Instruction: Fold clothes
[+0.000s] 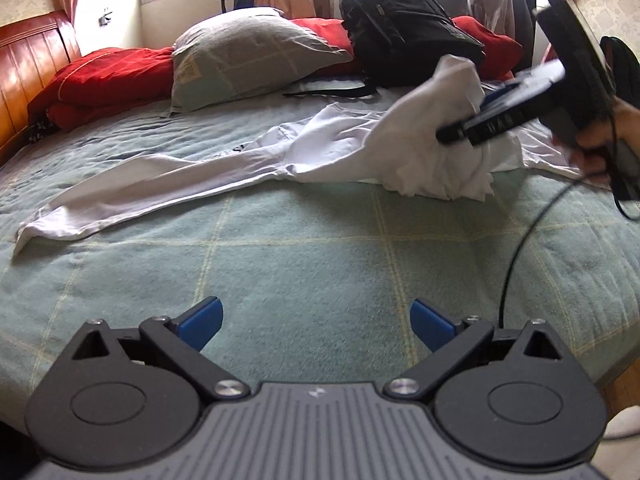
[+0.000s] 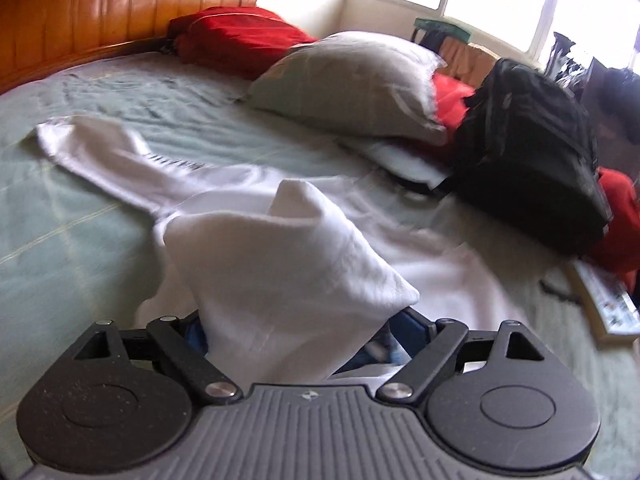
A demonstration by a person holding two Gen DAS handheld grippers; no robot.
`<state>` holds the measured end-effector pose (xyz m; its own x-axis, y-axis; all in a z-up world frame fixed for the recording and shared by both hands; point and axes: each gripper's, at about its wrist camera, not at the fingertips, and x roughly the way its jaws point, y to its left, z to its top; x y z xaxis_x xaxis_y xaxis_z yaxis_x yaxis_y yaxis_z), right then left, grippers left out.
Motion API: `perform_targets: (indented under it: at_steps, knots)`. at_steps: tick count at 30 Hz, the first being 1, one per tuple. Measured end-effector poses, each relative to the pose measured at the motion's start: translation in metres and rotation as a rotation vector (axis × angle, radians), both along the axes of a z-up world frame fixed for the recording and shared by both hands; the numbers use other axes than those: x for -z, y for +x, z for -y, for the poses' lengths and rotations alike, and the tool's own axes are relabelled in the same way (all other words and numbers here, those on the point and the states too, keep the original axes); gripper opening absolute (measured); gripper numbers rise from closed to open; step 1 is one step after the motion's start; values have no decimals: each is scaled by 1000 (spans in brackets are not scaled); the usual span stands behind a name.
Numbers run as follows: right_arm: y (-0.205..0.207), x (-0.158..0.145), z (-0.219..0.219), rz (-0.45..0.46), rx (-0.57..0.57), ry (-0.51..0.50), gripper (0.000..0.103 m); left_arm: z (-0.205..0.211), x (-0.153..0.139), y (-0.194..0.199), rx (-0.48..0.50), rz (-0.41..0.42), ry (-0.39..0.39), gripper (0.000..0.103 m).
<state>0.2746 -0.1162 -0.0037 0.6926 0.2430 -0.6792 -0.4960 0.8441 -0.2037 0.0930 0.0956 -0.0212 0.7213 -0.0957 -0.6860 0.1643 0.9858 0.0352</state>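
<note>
Shirt (image 1: 224,168), white w/ long sleeves, is lying spread on green checked bedspread (image 1: 312,248), one sleeve stretching toward the headboard (image 2: 120,4). Right gripper (image 2: 296,336) is gripping a bunched fold of it, jaws closed on the cloth & lifting it off the bed. Left gripper (image 1: 316,322) is hovering over bare bedspread, jaws wide apart, holding nothing. Grey pillow (image 1: 248,56) & black backpack (image 1: 408,36) are sitting behind the shirt.
</note>
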Motion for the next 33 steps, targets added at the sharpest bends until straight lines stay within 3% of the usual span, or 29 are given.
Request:
perform_targets:
  at_steps: [12,19,27,33]
  knots:
    - [92,-9,17,41,128,-80,91,12,4,36,33,-28,-3,100]
    - [47,-7,47,-31,69,56,91,22,10,52,78,-57,-36,100]
    - [-5,-5,82,-115,2,212,96,48,22,81,212,-100,-178,100]
    - [-52,47,108,-289,46,423,96,65,42,104,268,-117,-342,100]
